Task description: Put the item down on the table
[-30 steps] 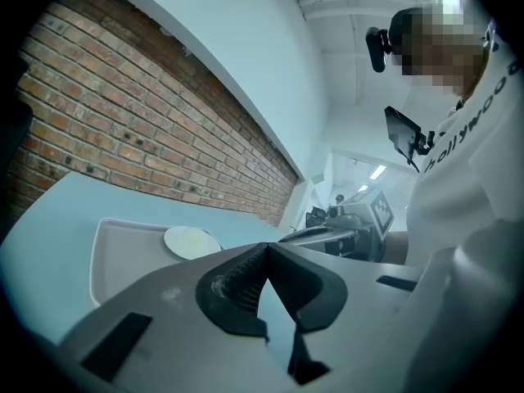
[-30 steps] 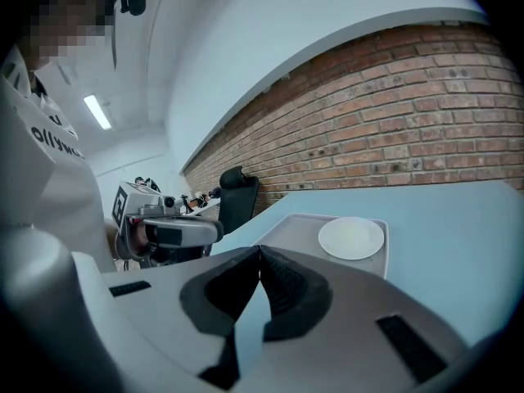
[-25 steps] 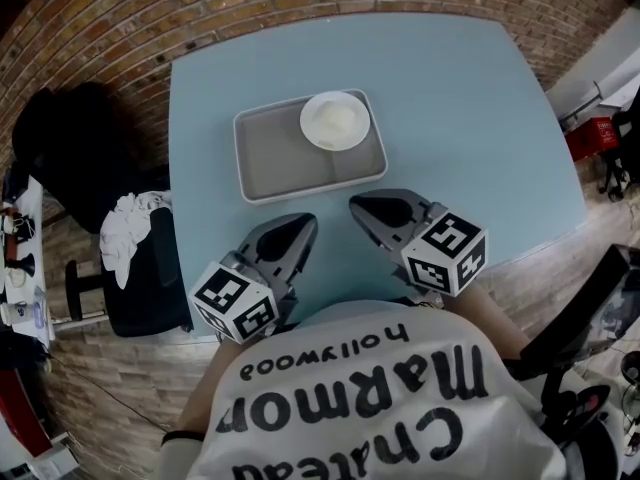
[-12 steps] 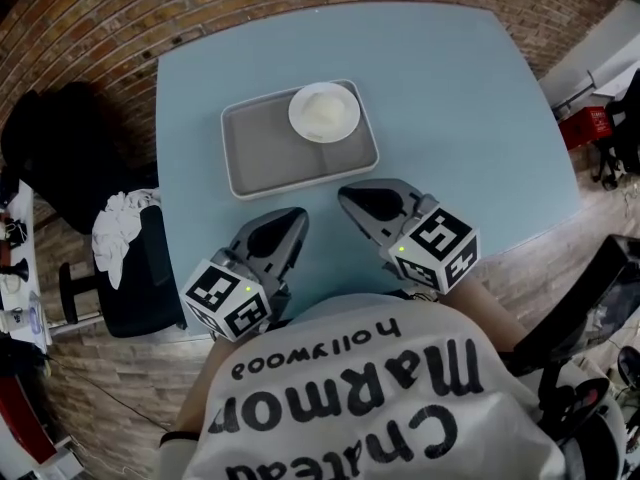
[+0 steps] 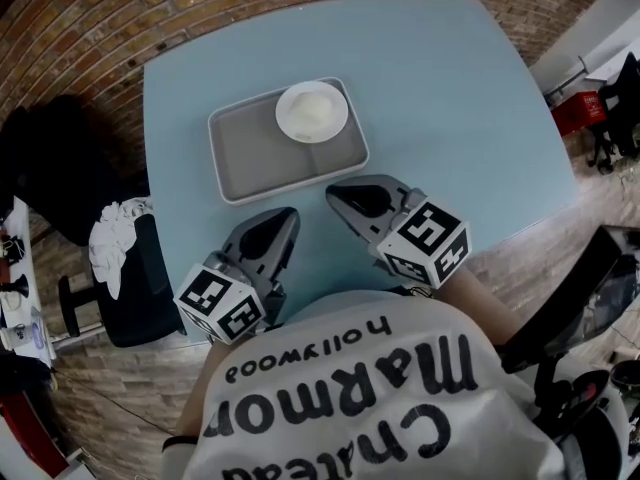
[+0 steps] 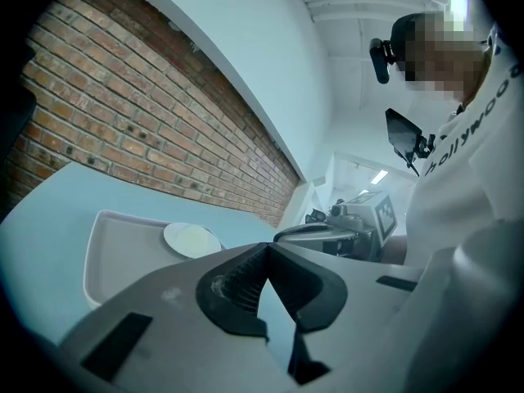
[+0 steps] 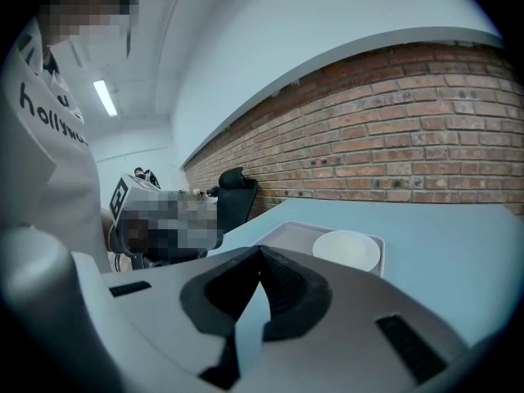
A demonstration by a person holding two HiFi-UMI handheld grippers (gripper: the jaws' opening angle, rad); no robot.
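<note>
A white round bowl [image 5: 312, 111] sits in the far right corner of a grey tray [image 5: 250, 153] on the light blue table [image 5: 450, 98]. The bowl [image 6: 191, 239] and tray [image 6: 123, 248] also show in the left gripper view, and the bowl [image 7: 348, 250] on the tray [image 7: 282, 234] in the right gripper view. My left gripper [image 5: 283, 216] hovers near the table's front edge, shut and empty. My right gripper [image 5: 334, 192] is beside it, just short of the tray's near edge, also shut with nothing held.
A brick floor surrounds the table. A black chair [image 5: 140, 278] with a white cloth [image 5: 112, 238] on it stands left of the table. Red and black gear [image 5: 590, 118] lies at the right. A brick wall [image 7: 393, 137] runs behind the table.
The table, tray and bowl have drifted leftward in the head view as the head moved. Both grippers stay shut and side by side near the front edge.
</note>
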